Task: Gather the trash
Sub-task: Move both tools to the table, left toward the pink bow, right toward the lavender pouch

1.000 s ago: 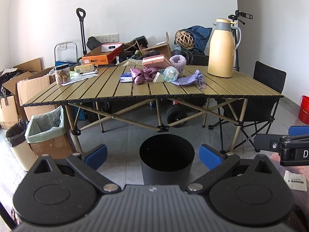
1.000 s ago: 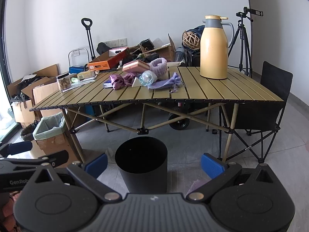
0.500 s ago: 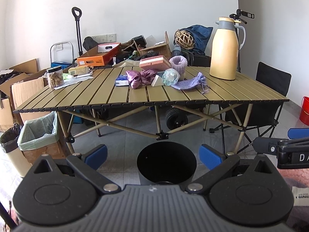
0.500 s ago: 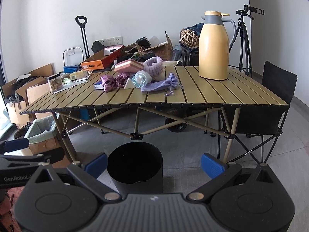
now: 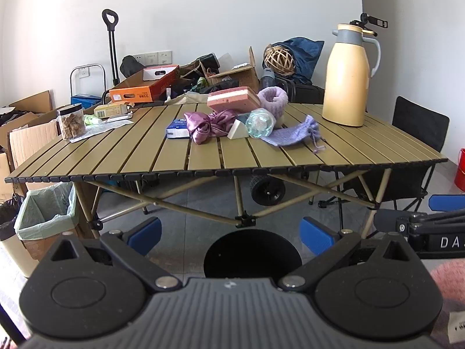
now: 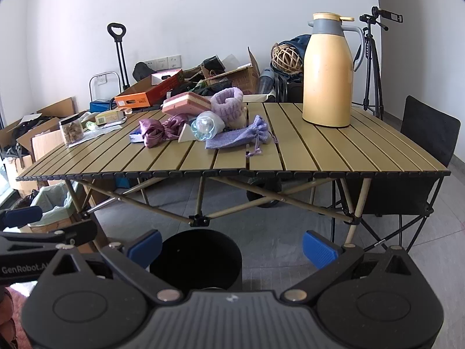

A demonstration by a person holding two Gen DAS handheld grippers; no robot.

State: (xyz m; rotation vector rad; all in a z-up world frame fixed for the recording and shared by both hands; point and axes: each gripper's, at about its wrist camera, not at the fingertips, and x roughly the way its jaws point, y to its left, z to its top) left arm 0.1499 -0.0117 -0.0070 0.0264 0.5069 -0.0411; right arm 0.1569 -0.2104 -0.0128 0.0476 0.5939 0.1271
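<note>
A black round bin (image 5: 252,253) stands on the floor before the slatted table (image 5: 203,157); it also shows in the right wrist view (image 6: 195,258). On the table lie a crumpled clear bottle (image 5: 260,122), a purple satin cloth (image 5: 205,125), a lilac pouch (image 5: 293,135), a white wedge (image 5: 237,130), a blue-white packet (image 5: 177,128) and a pink sponge block (image 5: 232,101). My left gripper (image 5: 231,237) is open and empty above the bin. My right gripper (image 6: 232,245) is open and empty, just right of the bin.
A tall yellow thermos (image 6: 327,71) stands at the table's right back. A jar of snacks (image 5: 70,122) and papers sit at the left. A lined box (image 5: 48,212), cardboard boxes, a black chair (image 6: 427,148), a tripod (image 6: 372,64) and a red bucket (image 5: 459,168) surround the table.
Both grippers have risen and moved closer to the table. The bin has dropped lower in both views. Both stay open.
</note>
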